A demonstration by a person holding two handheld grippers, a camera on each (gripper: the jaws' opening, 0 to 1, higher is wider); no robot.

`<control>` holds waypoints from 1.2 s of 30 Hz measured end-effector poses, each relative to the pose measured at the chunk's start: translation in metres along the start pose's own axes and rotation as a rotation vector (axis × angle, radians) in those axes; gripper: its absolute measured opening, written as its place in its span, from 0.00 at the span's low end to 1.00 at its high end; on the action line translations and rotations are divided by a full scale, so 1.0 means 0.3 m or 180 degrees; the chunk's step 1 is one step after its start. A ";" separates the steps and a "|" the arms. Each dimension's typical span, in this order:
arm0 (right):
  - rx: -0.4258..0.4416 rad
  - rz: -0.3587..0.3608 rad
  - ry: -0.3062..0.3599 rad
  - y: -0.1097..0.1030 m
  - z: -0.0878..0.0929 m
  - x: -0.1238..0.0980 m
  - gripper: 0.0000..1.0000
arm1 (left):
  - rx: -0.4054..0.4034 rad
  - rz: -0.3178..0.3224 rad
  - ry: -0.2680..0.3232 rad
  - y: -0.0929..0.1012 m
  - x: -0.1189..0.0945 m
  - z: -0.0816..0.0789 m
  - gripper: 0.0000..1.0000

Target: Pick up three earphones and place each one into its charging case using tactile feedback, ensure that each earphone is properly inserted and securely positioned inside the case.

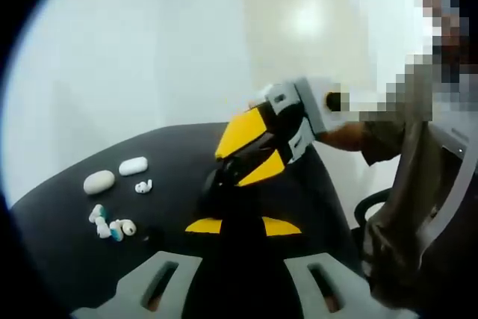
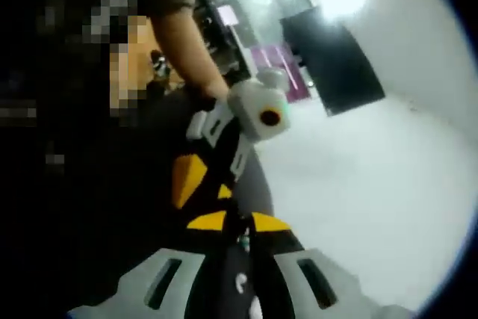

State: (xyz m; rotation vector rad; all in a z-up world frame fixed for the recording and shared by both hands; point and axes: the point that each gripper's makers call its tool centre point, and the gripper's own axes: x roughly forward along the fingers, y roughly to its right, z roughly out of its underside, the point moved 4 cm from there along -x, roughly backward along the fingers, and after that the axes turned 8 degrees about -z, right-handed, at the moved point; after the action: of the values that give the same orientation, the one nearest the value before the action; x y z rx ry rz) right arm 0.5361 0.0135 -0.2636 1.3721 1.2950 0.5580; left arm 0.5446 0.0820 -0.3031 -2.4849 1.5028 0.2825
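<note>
The step in hand looks like the approach for a first pick, and I judge it goes best if one claw comes down slowly over a single earbud, closes on its body rather than its stem, and lets touch confirm the hold before lifting; seating it then calls for a gentle press until the bud sits flush; crowding the small cluster risks knocking its neighbours about

In the left gripper view the left claw (image 1: 243, 226) hangs above the black tabletop (image 1: 67, 244) with its yellow-tipped jaws apart and nothing between them; the right claw (image 1: 224, 184) enters from the right, pointing down at the tabletop, a person's hand behind it; whether its jaws are parted or holding something I cannot tell, in either view

The task's things lie to the left of both claws, well apart from them: two white charging cases, an oval case (image 1: 98, 181) and a longer case (image 1: 133, 166), sit side by side; a white earbud (image 1: 143, 186) lies just beside them; nearer the camera is a cluster of earbuds with blue tips (image 1: 110, 225); whether the cases are open is too small to tell

In the right gripper view the right claw (image 2: 237, 222) faces the left one (image 2: 198, 177)
</note>
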 end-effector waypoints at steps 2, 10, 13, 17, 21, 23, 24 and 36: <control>-0.0005 0.0013 0.0002 -0.003 -0.006 -0.004 0.13 | -0.0009 0.0007 -0.0005 0.000 0.000 0.001 0.14; 0.0089 0.0047 0.0000 -0.009 -0.015 -0.023 0.13 | 0.0002 0.0006 -0.0007 0.001 -0.001 0.001 0.14; 0.0033 0.0030 -0.0028 -0.011 -0.022 -0.028 0.13 | 0.0005 0.0005 -0.0008 0.001 -0.001 0.002 0.14; -0.0063 -0.0004 -0.0070 -0.018 -0.040 -0.026 0.13 | 0.0021 -0.0004 -0.0004 0.001 -0.002 0.002 0.14; -0.0260 -0.0029 -0.0205 -0.016 -0.039 -0.019 0.13 | 0.0035 -0.0013 -0.0002 0.000 -0.002 0.001 0.14; -0.0280 -0.0038 -0.0235 -0.011 -0.034 -0.022 0.13 | 0.0036 -0.0012 -0.0003 0.000 -0.002 0.001 0.14; -0.0342 -0.0045 -0.0303 -0.006 -0.026 -0.027 0.13 | 0.0037 -0.0013 -0.0003 0.000 -0.002 0.001 0.14; 0.0425 -0.0260 -0.0218 -0.012 -0.011 -0.009 0.13 | 0.0050 -0.0021 -0.0004 -0.002 0.000 0.000 0.14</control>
State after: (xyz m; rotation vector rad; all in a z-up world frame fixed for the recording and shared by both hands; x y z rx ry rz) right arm 0.5312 0.0114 -0.2650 1.4280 1.3459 0.3711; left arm 0.5452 0.0825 -0.3032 -2.4768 1.4902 0.2702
